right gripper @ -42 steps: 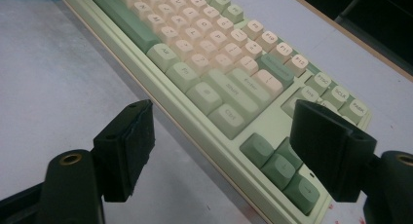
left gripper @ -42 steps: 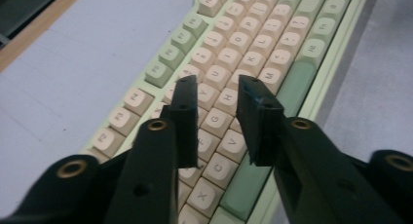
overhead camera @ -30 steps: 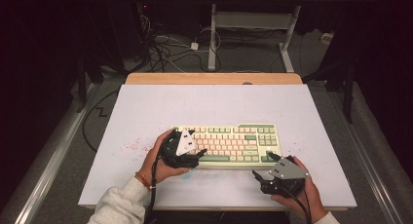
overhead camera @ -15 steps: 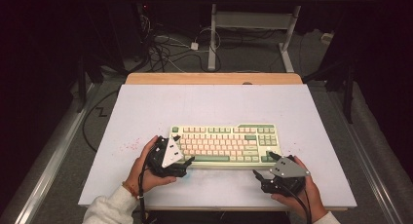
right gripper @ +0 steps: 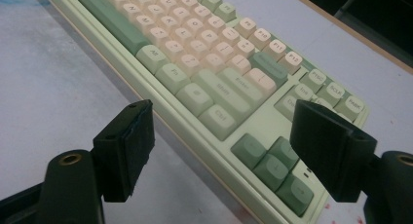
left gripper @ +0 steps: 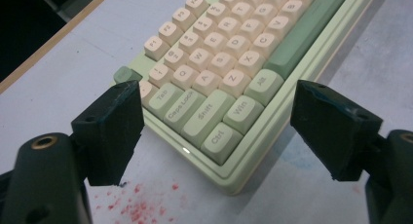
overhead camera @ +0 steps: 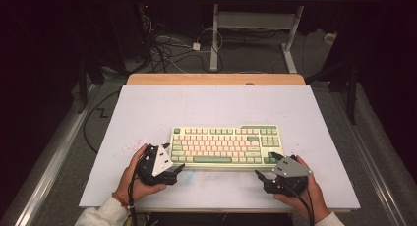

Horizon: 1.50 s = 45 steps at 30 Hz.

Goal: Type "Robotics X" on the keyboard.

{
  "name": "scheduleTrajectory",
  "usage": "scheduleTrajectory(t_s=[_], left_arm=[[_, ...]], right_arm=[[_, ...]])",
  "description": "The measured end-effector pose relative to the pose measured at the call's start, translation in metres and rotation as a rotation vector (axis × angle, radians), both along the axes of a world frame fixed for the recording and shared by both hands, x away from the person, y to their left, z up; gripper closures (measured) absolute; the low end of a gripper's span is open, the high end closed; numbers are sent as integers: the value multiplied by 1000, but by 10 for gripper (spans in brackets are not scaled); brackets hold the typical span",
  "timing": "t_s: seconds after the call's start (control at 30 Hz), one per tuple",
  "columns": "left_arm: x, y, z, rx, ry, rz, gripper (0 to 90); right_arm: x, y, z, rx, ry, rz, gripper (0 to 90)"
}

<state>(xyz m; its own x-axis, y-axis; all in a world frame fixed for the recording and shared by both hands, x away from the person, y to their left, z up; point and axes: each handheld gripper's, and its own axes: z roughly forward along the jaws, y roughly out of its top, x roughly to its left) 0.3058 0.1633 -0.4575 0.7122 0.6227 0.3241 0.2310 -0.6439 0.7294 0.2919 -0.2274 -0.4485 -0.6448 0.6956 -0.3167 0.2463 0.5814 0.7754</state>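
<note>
A pale green keyboard (overhead camera: 226, 145) with cream and green keys lies flat on the white table (overhead camera: 211, 103), a little in front of its middle. My left gripper (overhead camera: 175, 168) sits at the keyboard's front left corner (left gripper: 229, 180), jaws open, with nothing between them. My right gripper (overhead camera: 259, 176) hovers just in front of the keyboard's front right corner (right gripper: 292, 204), jaws also open and holding nothing. In the right gripper view the arrow keys (right gripper: 272, 165) lie between the two black jaws. Both grippers are close to the keyboard but not closed on it.
Red specks (left gripper: 141, 202) stain the table by the left gripper, and a faint blue smear (overhead camera: 196, 176) lies in front of the keyboard. A wooden strip (overhead camera: 216, 79) edges the table's far side. Cables (overhead camera: 172, 49) and desk legs (overhead camera: 214, 34) stand on the floor beyond.
My left gripper has slid left and toward the front edge, off the keyboard's left end to its front left corner. The right gripper has barely moved.
</note>
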Motion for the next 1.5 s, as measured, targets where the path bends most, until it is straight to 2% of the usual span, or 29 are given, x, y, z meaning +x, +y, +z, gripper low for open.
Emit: scheduleTrajectory(t_s=[0.2, 0.43, 0.53, 0.6, 0.73, 0.83, 0.93, 1.07, 1.23, 1.5], left_arm=[[-4, 9, -5, 0, 16, 13, 173], [-8, 16, -11, -6, 46, 28, 173], [-9, 17, -12, -19, 52, 33, 173], [-10, 17, -12, -12, 55, 30, 173], [-10, 18, -13, -14, 57, 37, 173], [-10, 19, -12, -13, 56, 41, 173], [-9, 19, -13, -9, 59, 42, 173], [-9, 19, -13, -4, 59, 43, 173], [-9, 19, -14, -6, 60, 41, 173], [-8, 18, -15, 7, 75, 32, 176]], right_arm=[[10, 4, 4, 17, 2, 5, 250], [27, 15, 9, 44, 28, 15, 289], [34, 19, 11, 59, 45, 26, 365], [38, 22, 13, 63, 49, 31, 401], [47, 29, 18, 87, 59, 47, 531], [55, 36, 20, 81, 78, 53, 640], [62, 44, 20, 49, 99, 72, 760], [69, 58, 20, 36, 128, 121, 878], [76, 73, 17, 15, 133, 132, 900], [92, 86, 13, -13, 168, 130, 900]])
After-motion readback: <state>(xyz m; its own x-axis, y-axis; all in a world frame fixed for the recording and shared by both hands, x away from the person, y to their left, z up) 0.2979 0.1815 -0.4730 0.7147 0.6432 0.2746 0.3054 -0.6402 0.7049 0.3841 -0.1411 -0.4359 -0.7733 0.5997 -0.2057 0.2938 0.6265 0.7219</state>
